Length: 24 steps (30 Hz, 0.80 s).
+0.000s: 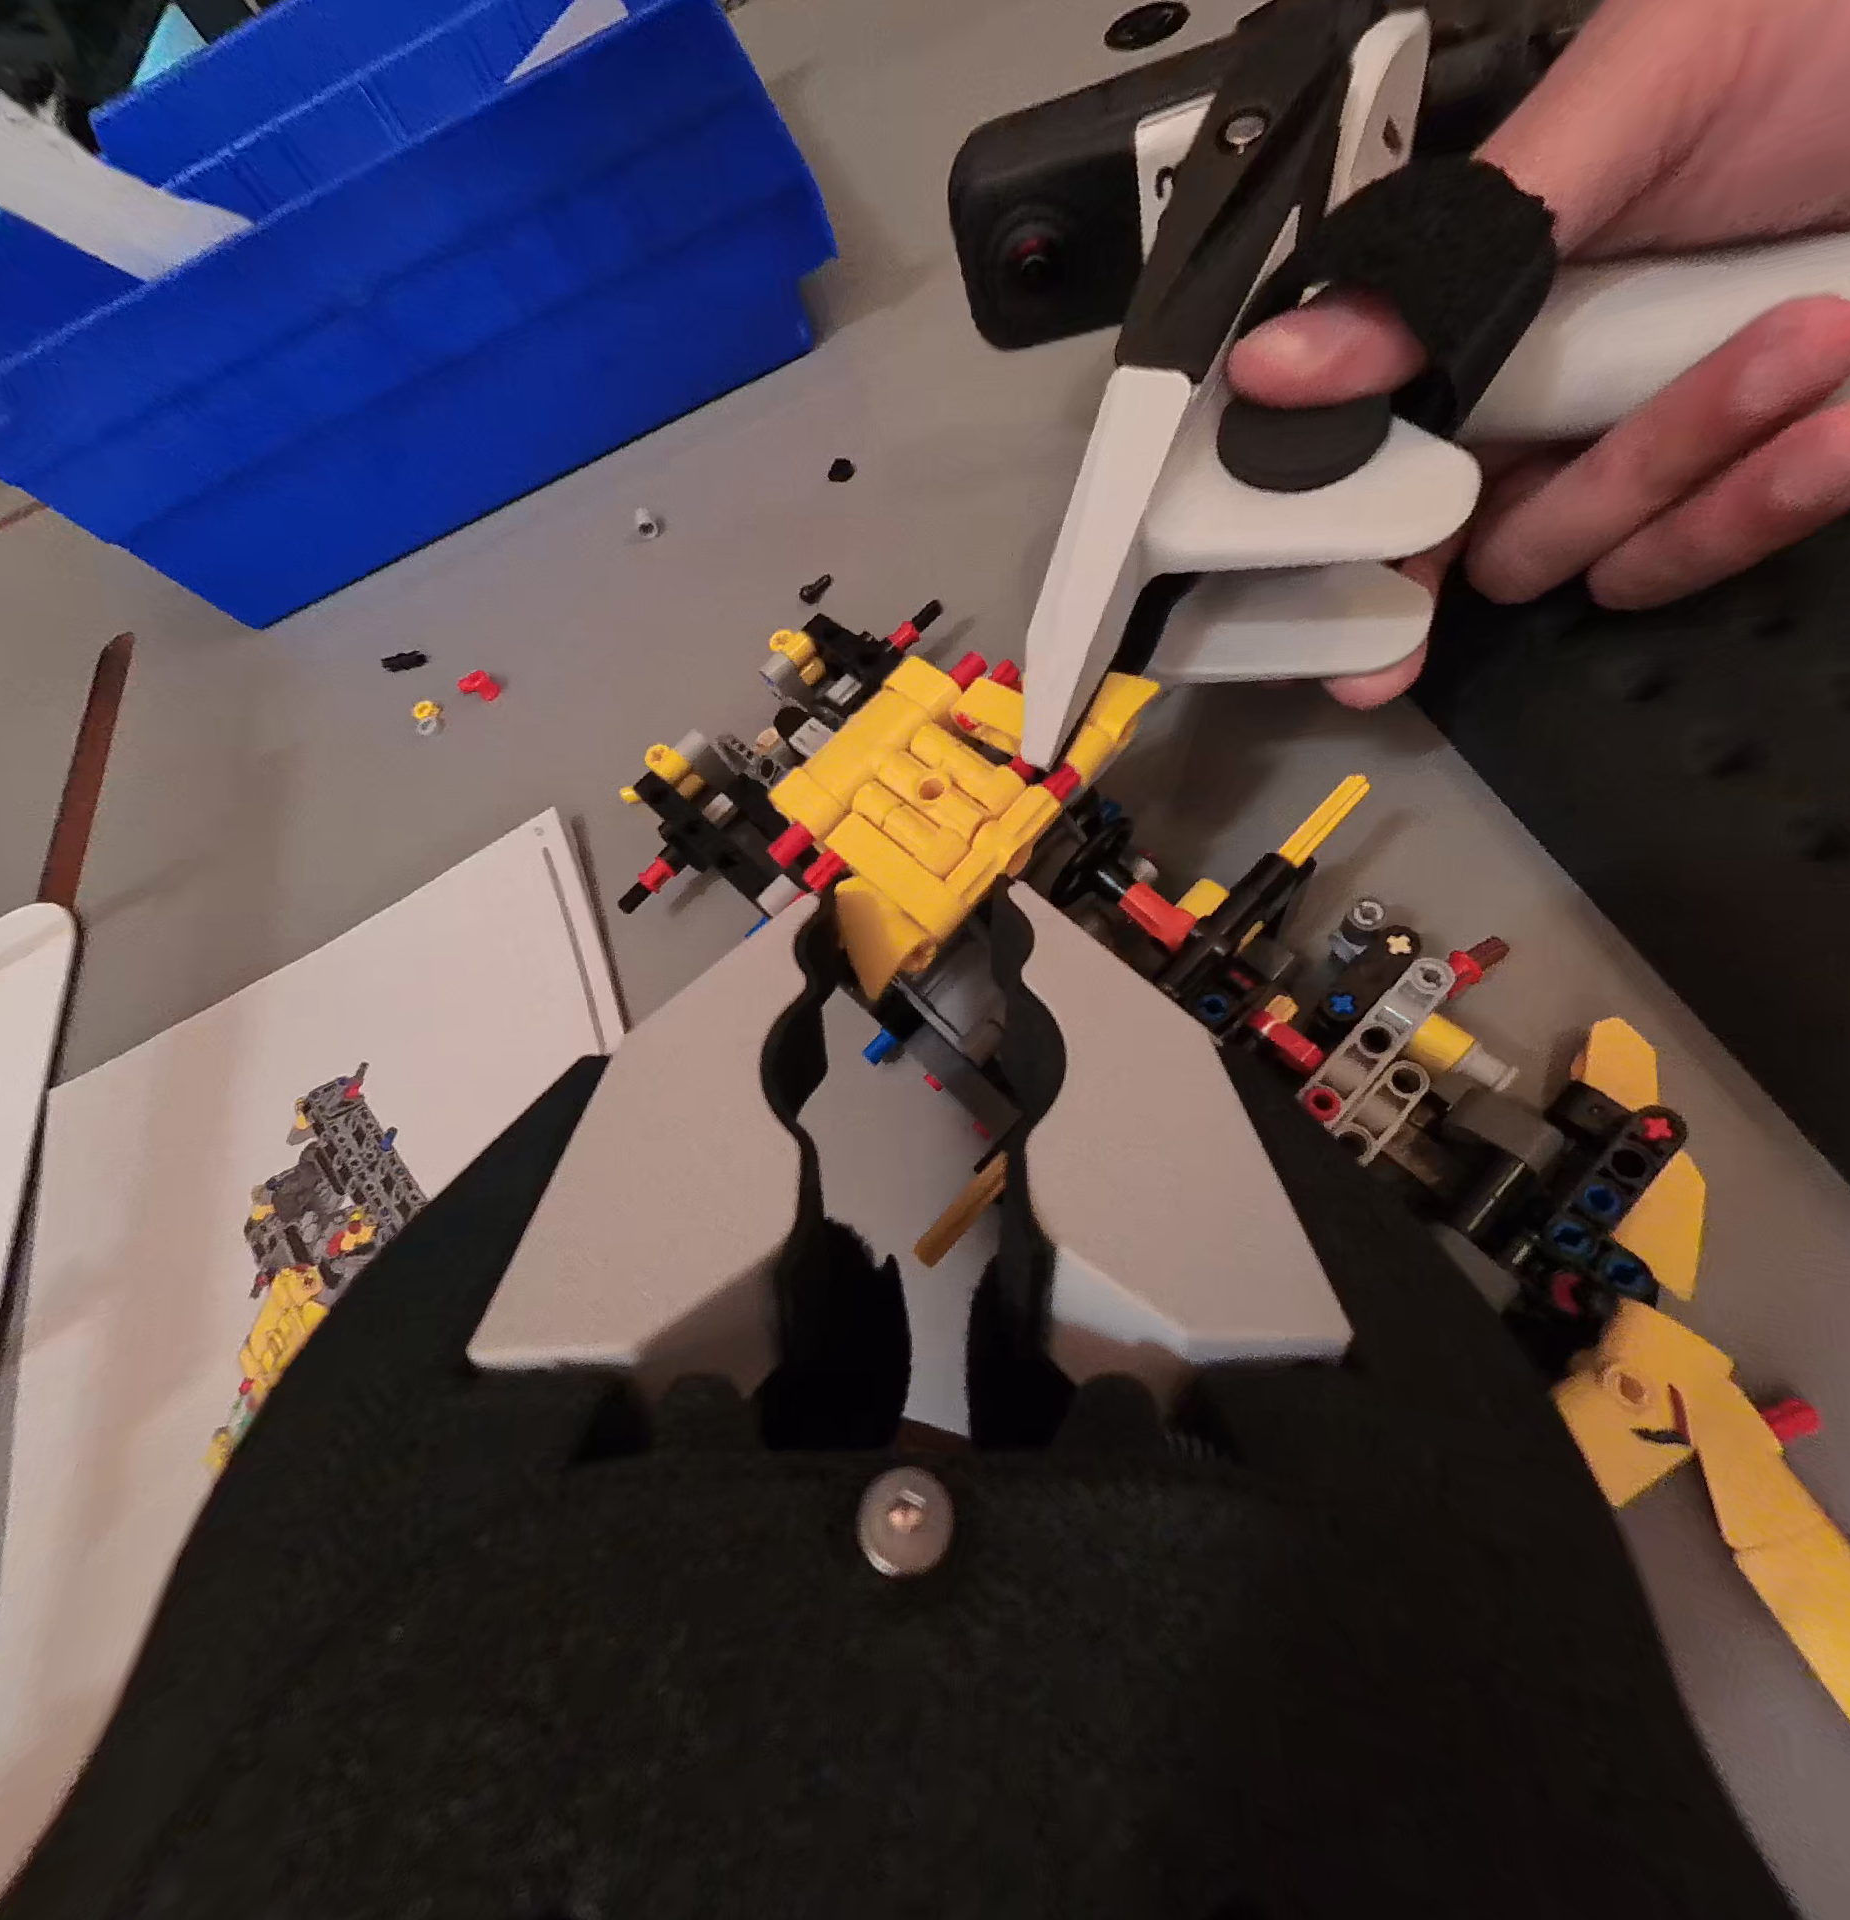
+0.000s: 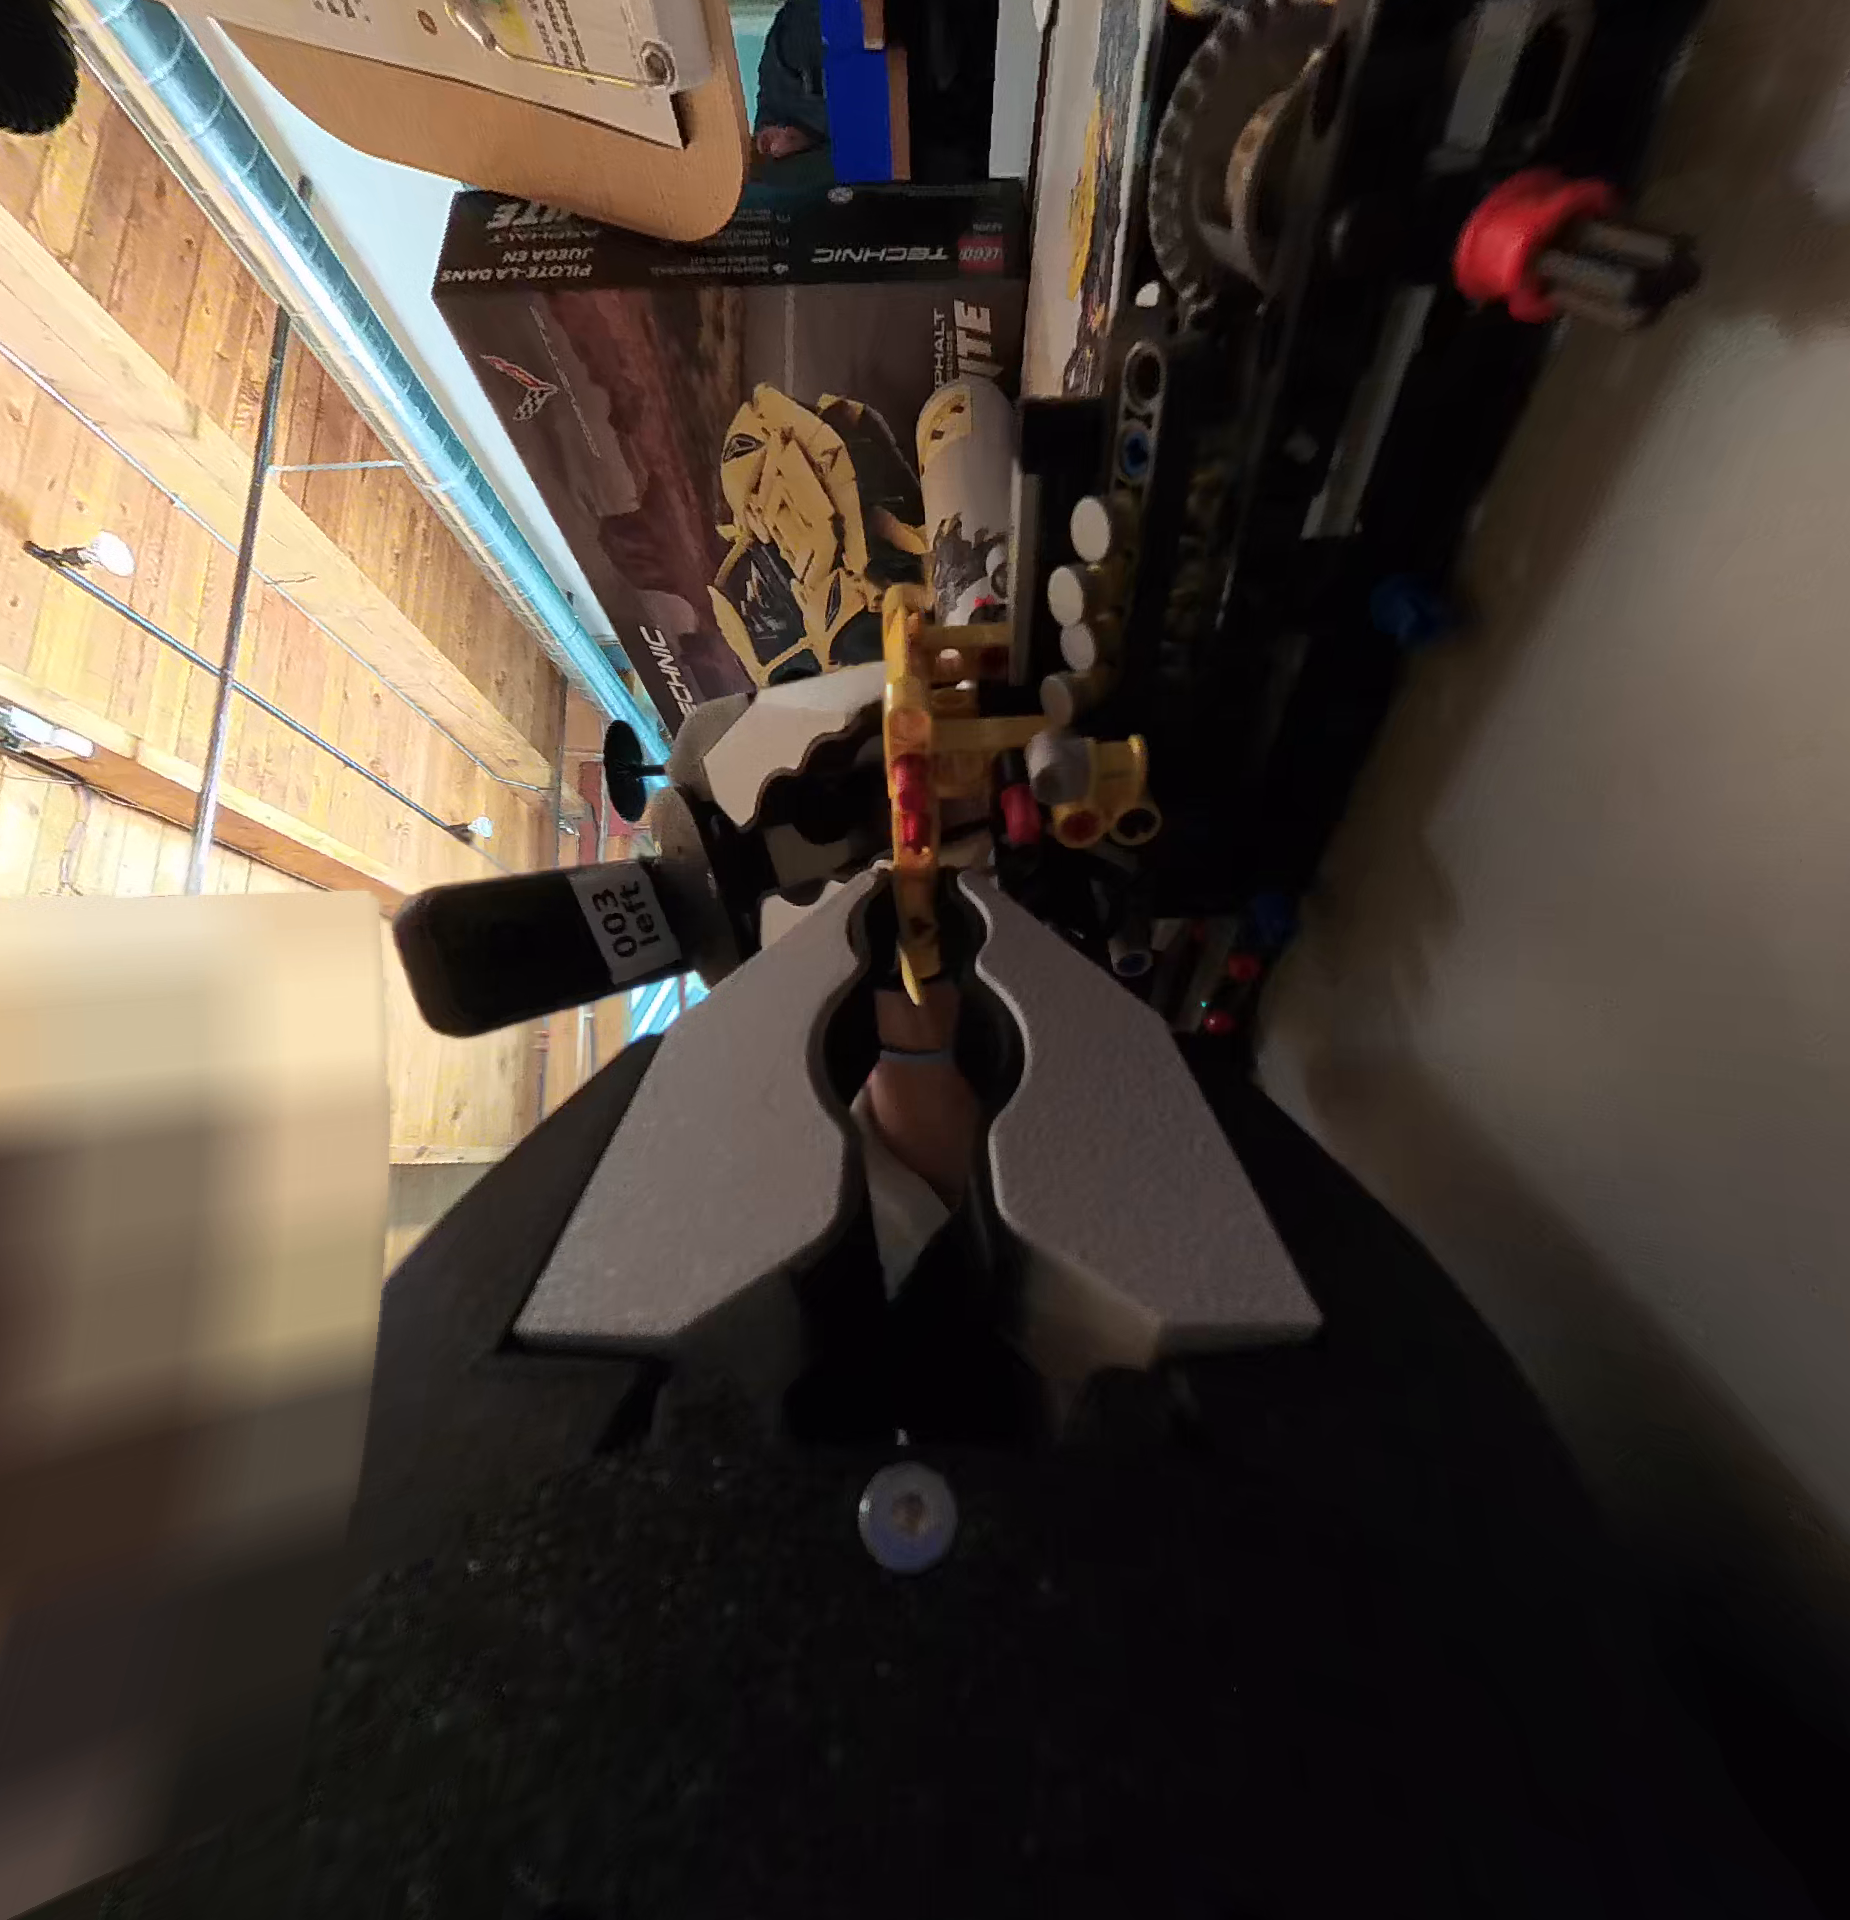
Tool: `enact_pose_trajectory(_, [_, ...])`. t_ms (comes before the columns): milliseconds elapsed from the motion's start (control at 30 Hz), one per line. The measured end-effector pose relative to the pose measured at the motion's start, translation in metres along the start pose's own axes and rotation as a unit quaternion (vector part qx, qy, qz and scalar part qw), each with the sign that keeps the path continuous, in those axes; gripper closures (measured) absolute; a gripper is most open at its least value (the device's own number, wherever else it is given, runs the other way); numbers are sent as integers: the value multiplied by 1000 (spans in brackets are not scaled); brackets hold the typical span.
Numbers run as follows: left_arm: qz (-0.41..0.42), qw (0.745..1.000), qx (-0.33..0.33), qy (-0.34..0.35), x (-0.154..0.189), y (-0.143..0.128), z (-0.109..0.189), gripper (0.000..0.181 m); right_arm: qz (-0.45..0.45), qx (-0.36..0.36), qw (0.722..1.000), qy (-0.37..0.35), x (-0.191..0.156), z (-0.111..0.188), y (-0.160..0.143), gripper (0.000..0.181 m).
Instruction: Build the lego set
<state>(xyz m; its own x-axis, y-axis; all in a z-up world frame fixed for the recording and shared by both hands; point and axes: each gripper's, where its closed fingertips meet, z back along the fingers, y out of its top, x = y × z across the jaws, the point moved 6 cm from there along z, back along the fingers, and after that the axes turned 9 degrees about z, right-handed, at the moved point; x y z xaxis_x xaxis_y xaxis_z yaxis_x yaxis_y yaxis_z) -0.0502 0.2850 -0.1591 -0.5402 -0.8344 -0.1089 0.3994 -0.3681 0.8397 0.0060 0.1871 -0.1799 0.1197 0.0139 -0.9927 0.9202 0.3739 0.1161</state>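
Up close in the left wrist view, the left gripper [image 1: 916, 925] is clamping its fingertips on the near end of the yellow lego assembly [image 1: 926, 805], which is sitting at twelve o'clock from the tips. The right gripper [image 1: 1051, 743] is coming down from one o'clock, held by a hand [image 1: 1679, 343]; whether its fingers are closed cannot be told in this view. The model's long chassis [image 1: 1420, 1060] is lying on the grey table [image 1: 277, 675], running from about ten o'clock toward four o'clock. A blue bin [image 1: 401, 312] is sitting at ten o'clock, its contents hidden. Loose pieces [image 1: 453, 691] and an instruction booklet [image 1: 329, 1091] are lying at nine o'clock.

Turning to the right wrist view, the right gripper [image 2: 916, 920] is pinching a thin yellow panel [image 2: 913, 790] edge-on, pointing toward twelve o'clock. The left gripper [image 2: 796, 769] is showing at eleven o'clock, and the set's box [image 2: 692, 416] is standing beyond.
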Motion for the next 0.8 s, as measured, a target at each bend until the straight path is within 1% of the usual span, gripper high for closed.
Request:
enact_pose_trajectory(100, [15, 1000, 3, -11, -3, -1, 0, 153, 40, 12, 999, -26, -3, -1, 1, 175])
enact_pose_trajectory(167, [15, 1000, 5, -18, -3, -1, 0, 153, 48, 16, 998, -32, -4, 0, 0, 173])
enact_pose_trajectory(200, [16, 1000, 4, -19, -3, -2, 1, 153, 44, 21, 998, -27, -4, 1, 1, 165])
enact_pose_trajectory(233, [13, 1000, 4, -19, -3, -2, 1, 153, 41, 24, 999, -21, -5, 2, 1, 162])
enact_pose_trajectory(400, [17, 1000, 7, -20, -2, -1, 0, 153, 46, 17, 999, -22, -8, 8, -6, 164])
enact_pose_trajectory(467, [17, 1000, 6, -19, -2, -1, 0, 153, 51, 15, 998, -35, -7, 7, -7, 175])
enact_pose_trajectory(567, [12, 1000, 4, -12, -2, -1, 0, 154, 56, 12, 998, -40, -6, 6, -6, 176])
enact_pose_trajectory(700, [16, 1000, 5, 6, -1, 0, -2, 154, 39, 13, 999, -30, -5, 7, -6, 176])
enact_pose_trajectory(800, [19, 1000, 4, 15, 0, 1, -3, 154, 53, 17, 998, -42, -5, 6, -6, 176])
